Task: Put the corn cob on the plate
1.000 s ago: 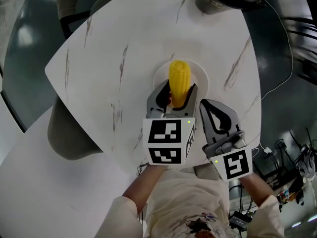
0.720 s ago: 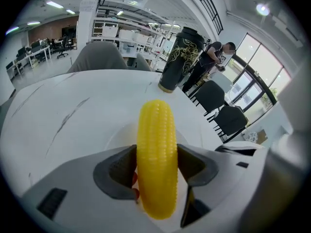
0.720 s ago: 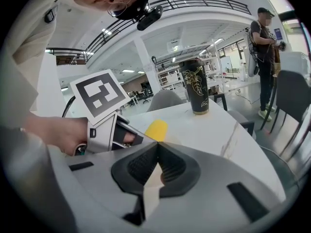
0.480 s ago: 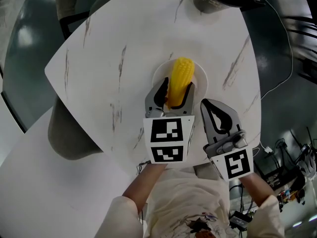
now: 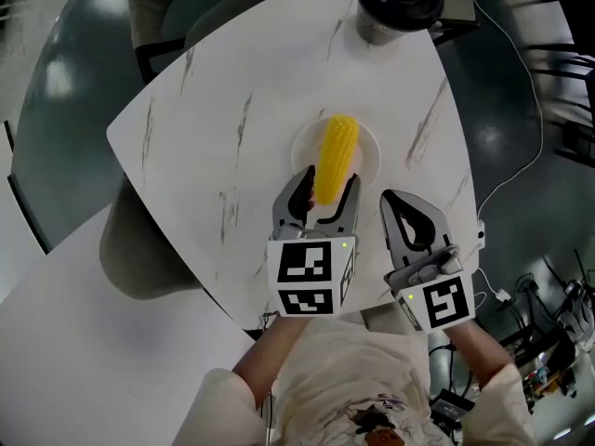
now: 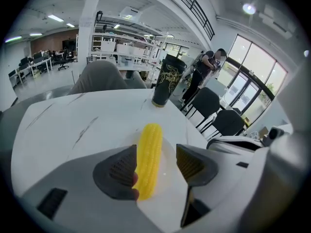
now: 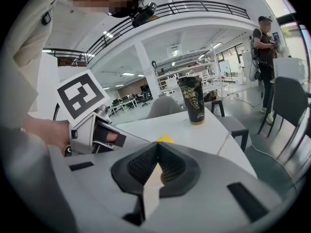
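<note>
The yellow corn cob (image 5: 336, 154) lies lengthwise on the small white plate (image 5: 370, 152) in the middle of the marbled table. My left gripper (image 5: 325, 188) is open, one jaw on each side of the cob's near end. In the left gripper view the corn cob (image 6: 149, 152) rests against the left pad, with a gap to the right pad; my left gripper (image 6: 158, 163) sits low over the plate. To the right of it, my right gripper (image 5: 406, 210) is shut and empty. In its own view my right gripper (image 7: 158, 163) hides all but the tip of the corn cob (image 7: 164, 139).
A tall dark cup (image 5: 395, 3) stands at the table's far edge, also the dark cup (image 6: 164, 86) and dark cup (image 7: 193, 101). The white table (image 5: 232, 110) ends close to my body. A grey chair (image 5: 139, 249) sits left; cables lie on the floor right.
The left gripper lowered the raised cob flat onto the plate, then opened its jaws and drew back a little. The right gripper stayed put.
</note>
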{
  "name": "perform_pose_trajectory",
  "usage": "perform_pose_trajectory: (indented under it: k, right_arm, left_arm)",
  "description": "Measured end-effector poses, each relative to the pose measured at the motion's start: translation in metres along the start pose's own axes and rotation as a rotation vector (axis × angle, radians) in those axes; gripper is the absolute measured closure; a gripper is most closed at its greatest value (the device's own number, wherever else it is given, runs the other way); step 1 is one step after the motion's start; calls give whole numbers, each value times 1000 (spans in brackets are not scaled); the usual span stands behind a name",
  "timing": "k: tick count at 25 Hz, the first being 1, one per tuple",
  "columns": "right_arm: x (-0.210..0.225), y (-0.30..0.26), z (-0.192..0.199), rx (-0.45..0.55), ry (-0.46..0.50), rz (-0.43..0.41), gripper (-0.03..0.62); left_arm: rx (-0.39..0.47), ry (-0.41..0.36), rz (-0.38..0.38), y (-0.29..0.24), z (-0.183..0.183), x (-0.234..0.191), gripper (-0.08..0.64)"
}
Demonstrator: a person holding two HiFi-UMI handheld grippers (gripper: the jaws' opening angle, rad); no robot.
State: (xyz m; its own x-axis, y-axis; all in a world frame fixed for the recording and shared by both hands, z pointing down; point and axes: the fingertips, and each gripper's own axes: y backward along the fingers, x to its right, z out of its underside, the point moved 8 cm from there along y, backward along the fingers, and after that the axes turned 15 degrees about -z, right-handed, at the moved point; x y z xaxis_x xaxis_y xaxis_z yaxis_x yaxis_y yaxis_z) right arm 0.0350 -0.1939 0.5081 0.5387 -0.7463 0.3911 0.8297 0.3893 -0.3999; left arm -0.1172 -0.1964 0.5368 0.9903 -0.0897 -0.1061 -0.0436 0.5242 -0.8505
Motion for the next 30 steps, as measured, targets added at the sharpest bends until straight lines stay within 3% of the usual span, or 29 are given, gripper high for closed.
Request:
perform_pose_trajectory:
  k: [9, 12, 17, 25, 30]
  right_arm:
    - [-29, 41, -30, 34, 63, -1, 588]
    - [-36, 55, -38, 48, 75, 0, 589]
    - [-52, 80, -47, 79, 73, 15, 589]
    - [-85, 116, -54, 109, 70, -9, 589]
    - [-105, 138, -58, 127, 58, -32, 589]
  left_arm:
    - [87, 32, 43, 67, -1, 13, 302]
    - [115, 28, 35, 88, 1, 19, 356]
    - [147, 22, 30, 123, 9, 24, 365]
    - [192, 34, -41, 183, 23, 31, 549]
    - [264, 49, -40, 228, 36, 37, 554]
